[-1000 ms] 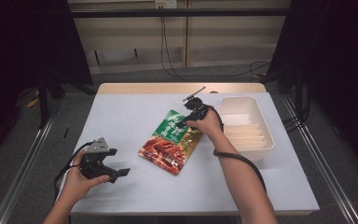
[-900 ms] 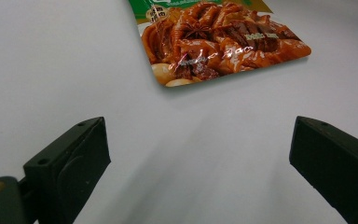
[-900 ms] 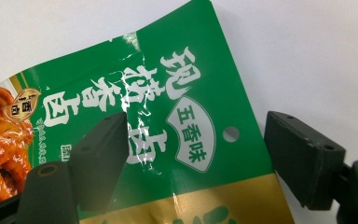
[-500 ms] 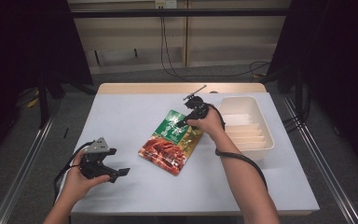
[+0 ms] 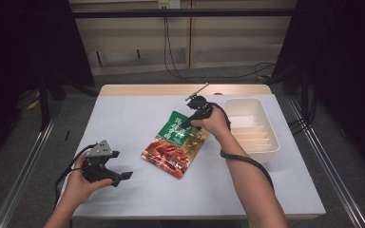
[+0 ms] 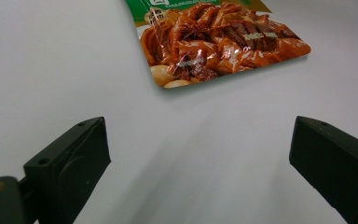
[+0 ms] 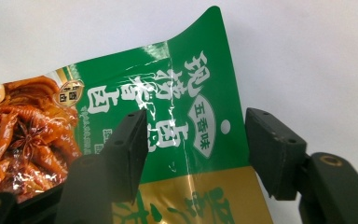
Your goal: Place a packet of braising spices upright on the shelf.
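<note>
The right gripper (image 7: 193,149), jaws apart and just closing, straddles the food pouch's (image 7: 158,116) far green end; the left gripper (image 6: 200,163) gapes near-left.

My left gripper (image 5: 120,176) is held low in my left hand (image 5: 83,183), forearm entering from the near edge, jaws spread wide with nothing between them. My right arm extends forward, wrist bent down, right hand (image 5: 215,122) around the right gripper (image 5: 188,122). Its jaws have just been closing and stand partly apart, not yet clamped.
</note>
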A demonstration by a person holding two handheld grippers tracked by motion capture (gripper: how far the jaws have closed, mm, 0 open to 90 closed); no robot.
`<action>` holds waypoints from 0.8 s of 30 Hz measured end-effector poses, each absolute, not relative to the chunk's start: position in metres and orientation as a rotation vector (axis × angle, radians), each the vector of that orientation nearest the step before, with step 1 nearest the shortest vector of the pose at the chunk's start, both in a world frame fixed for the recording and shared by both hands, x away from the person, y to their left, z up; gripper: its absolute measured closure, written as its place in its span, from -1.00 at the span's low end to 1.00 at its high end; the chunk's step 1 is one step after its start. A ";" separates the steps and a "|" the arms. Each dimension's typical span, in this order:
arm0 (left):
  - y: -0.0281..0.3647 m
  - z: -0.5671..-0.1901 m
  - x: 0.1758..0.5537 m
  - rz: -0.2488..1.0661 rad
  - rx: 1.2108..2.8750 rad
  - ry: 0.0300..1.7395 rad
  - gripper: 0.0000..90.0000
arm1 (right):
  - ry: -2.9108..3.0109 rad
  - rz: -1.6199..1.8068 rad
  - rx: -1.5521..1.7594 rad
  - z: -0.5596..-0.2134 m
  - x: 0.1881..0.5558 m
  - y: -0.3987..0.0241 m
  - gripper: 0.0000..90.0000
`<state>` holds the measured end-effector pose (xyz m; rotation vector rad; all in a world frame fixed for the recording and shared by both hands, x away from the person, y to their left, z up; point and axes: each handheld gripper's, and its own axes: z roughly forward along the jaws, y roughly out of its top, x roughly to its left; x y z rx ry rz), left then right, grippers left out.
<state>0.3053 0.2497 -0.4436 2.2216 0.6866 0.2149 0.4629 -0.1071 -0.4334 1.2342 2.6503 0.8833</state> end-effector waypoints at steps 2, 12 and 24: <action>0.249 -0.444 0.305 0.211 2.214 0.694 -0.89 | 2.652 0.885 1.240 -0.433 0.462 -0.107 -0.07; 0.249 -0.444 0.305 0.205 2.223 0.684 -0.88 | 2.707 0.863 1.252 -0.432 0.459 -0.104 0.12; 0.247 -0.446 0.306 0.203 2.219 0.679 -0.88 | 2.765 0.814 1.271 -0.442 0.463 -0.099 0.25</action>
